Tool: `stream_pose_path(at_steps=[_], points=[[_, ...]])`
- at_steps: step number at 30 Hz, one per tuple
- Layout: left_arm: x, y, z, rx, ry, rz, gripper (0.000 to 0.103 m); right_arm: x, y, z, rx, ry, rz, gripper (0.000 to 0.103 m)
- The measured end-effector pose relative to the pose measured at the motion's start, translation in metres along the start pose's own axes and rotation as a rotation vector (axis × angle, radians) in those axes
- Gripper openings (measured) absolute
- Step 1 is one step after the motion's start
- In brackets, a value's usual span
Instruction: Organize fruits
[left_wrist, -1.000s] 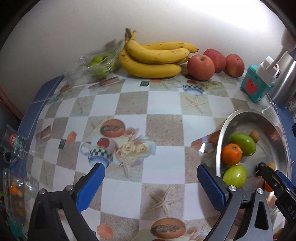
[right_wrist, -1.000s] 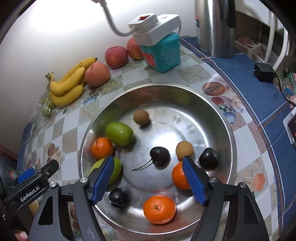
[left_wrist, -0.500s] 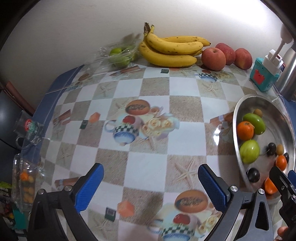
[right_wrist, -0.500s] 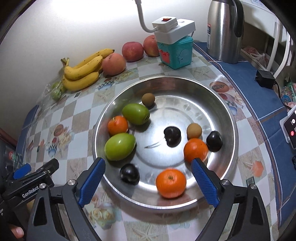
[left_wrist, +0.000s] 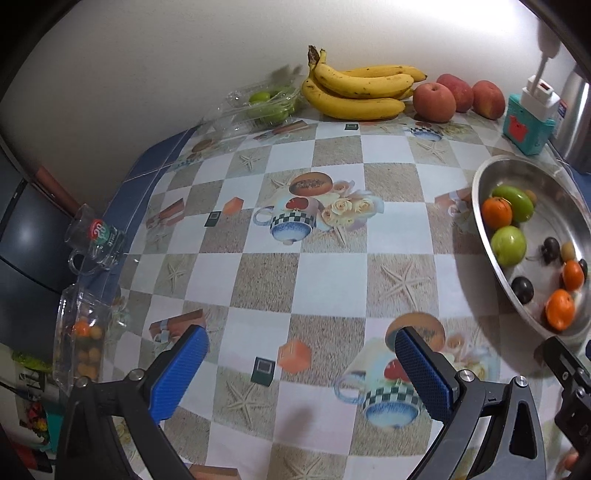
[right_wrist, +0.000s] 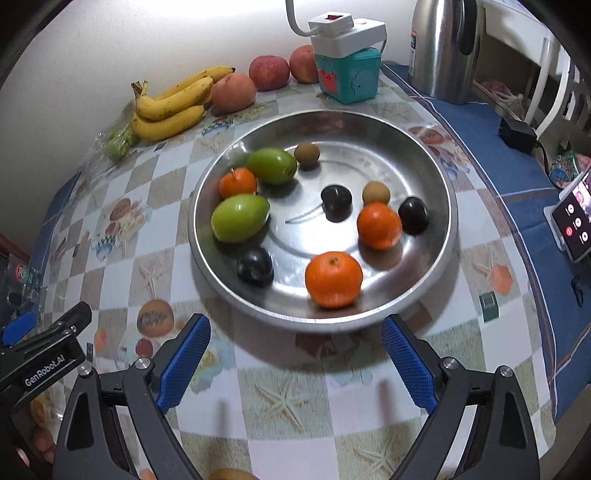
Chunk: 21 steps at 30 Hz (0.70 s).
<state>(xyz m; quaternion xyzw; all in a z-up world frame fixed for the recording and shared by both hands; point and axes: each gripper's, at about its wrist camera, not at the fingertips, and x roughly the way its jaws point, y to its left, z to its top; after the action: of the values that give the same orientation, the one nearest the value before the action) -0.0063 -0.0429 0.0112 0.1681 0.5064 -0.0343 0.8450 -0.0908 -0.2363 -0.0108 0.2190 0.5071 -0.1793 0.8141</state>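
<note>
A steel bowl (right_wrist: 436, 177) holds three oranges (right_wrist: 334, 279), two green fruits (right_wrist: 239, 218), dark plums (right_wrist: 255, 266) and small brown fruits (right_wrist: 376, 192). It also shows in the left wrist view (left_wrist: 491, 168) at the right. Bananas (left_wrist: 354, 92) and three apples (left_wrist: 434, 101) lie by the back wall. My right gripper (right_wrist: 295, 363) is open and empty, just in front of the bowl's near rim. My left gripper (left_wrist: 301, 369) is open and empty over the patterned tablecloth, left of the bowl.
A clear tray of green fruits (left_wrist: 269, 103) sits left of the bananas. A teal box with a white power strip (right_wrist: 349, 48) and a steel kettle (right_wrist: 443, 48) stand behind the bowl. A glass mug (left_wrist: 94, 240) and a clear box of small fruits (left_wrist: 83, 339) sit at the left edge. A phone (right_wrist: 572, 221) lies at the right.
Both grippers have pulled back and up from the table. The right gripper moved from over the bowl to in front of its rim. Both stayed open.
</note>
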Motion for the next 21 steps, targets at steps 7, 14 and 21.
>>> stream_pose_path(at_steps=[7,14,21], points=[[0.001,0.001,-0.014,0.027,0.011,-0.009,0.103,-0.004,0.000,-0.010,-0.012,0.003,-0.006,0.094],[0.004,0.008,-0.014,0.003,0.022,-0.007,0.103,-0.003,0.001,-0.010,-0.014,0.004,-0.010,0.094],[0.003,0.009,-0.011,-0.002,0.009,-0.010,0.103,-0.001,0.003,-0.009,-0.020,0.003,-0.007,0.094]])
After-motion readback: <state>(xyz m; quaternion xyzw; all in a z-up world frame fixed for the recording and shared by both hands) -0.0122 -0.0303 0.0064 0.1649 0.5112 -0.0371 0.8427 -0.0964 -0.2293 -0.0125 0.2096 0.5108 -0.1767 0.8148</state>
